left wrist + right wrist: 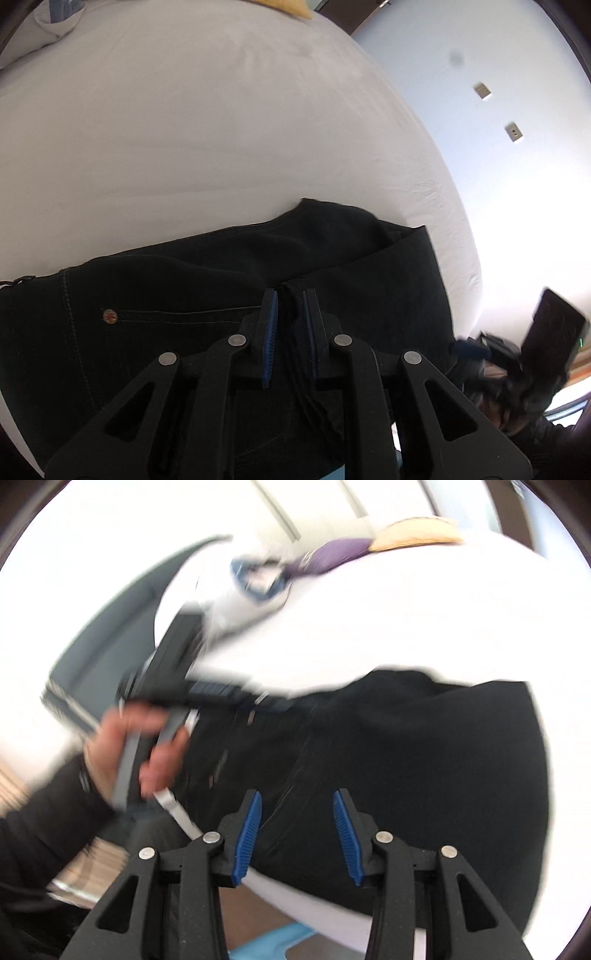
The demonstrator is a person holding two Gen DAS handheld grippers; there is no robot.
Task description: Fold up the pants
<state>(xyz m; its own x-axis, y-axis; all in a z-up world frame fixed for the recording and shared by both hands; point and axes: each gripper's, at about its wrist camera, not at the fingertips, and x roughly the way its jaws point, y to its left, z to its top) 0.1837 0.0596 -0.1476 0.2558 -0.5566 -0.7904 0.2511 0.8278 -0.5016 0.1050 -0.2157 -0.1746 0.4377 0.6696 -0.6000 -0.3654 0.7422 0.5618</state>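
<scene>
Black pants point(229, 280) are lying bunched at the near edge of a white-sheeted bed point(192, 122) — a pale wall point(480, 48) with two small fittings is rising beyond its far side. The left hand-held gripper point(290, 317) is pinching a dark fold narrowly; the right hand-held gripper point(297, 834) is standing wide over the cloth, gripping nothing.

Black pants point(258, 266) on a white sheet point(184, 129); gripper pads point(247, 834) blue.
</scene>
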